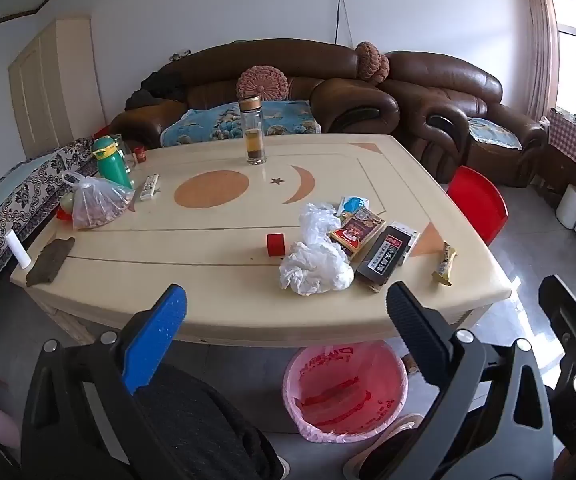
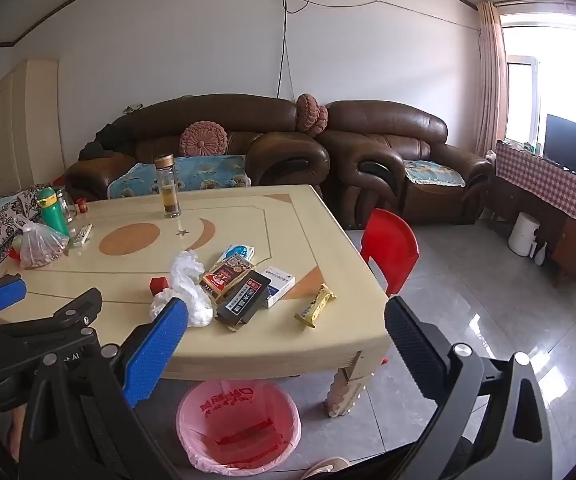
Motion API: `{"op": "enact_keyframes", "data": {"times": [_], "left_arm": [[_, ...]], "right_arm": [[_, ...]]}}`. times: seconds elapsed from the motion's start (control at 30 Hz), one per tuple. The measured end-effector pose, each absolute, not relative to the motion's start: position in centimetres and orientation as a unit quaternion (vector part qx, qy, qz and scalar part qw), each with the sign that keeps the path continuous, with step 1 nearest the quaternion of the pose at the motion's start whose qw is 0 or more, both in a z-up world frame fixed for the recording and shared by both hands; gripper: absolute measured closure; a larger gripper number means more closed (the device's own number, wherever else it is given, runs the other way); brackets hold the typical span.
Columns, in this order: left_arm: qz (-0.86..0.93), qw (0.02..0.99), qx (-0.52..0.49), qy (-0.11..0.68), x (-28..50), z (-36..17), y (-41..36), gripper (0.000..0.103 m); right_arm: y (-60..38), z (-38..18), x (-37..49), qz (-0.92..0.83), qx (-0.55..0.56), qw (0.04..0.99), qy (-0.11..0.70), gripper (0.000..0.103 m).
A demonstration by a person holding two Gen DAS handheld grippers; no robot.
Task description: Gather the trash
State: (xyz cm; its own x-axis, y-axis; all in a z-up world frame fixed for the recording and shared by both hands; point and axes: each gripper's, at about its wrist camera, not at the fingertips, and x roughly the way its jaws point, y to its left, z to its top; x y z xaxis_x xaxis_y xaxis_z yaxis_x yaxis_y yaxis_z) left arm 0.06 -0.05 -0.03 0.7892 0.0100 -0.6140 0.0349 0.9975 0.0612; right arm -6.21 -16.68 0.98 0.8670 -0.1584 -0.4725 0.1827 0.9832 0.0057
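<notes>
left gripper (image 1: pixel 286 312): fingers gaping wide, holding nothing | right gripper (image 2: pixel 286 326): likewise | crumpled white bag (image 1: pixel 313 256), wrappers (image 1: pixel 383 256) lying near-right on counter (image 1: pixel 208 280) | pink-lined bin (image 1: pixel 345 390) sitting below near edge

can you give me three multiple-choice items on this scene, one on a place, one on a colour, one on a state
1. Where is the pink-lined round waste bin?
A. on the cream table
B. on the floor by the table's near edge
C. on the brown sofa

2. What colour is the small cube beside the crumpled white plastic bag?
A. red
B. green
C. yellow

3. How do the left gripper fingers stand?
A. shut on the bag
B. shut on nothing
C. open, holding nothing

Key: 1 B, the bin stands on the tiles below the cream table edge; 2 A, the cube is plainly red; 3 C, blue and black fingers stand wide apart with nothing between them.
</notes>
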Motion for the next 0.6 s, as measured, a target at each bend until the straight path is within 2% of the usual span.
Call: {"op": "enact_keyframes", "data": {"times": [0.6], "left_arm": [[-0.005, 0.95, 0.042, 0.309, -0.72, 0.28, -0.29, 0.005]], "right_arm": [[-16.64, 1.04, -6.1, -0.086, 0.029, 0.965, 0.245, 0.006]]}}
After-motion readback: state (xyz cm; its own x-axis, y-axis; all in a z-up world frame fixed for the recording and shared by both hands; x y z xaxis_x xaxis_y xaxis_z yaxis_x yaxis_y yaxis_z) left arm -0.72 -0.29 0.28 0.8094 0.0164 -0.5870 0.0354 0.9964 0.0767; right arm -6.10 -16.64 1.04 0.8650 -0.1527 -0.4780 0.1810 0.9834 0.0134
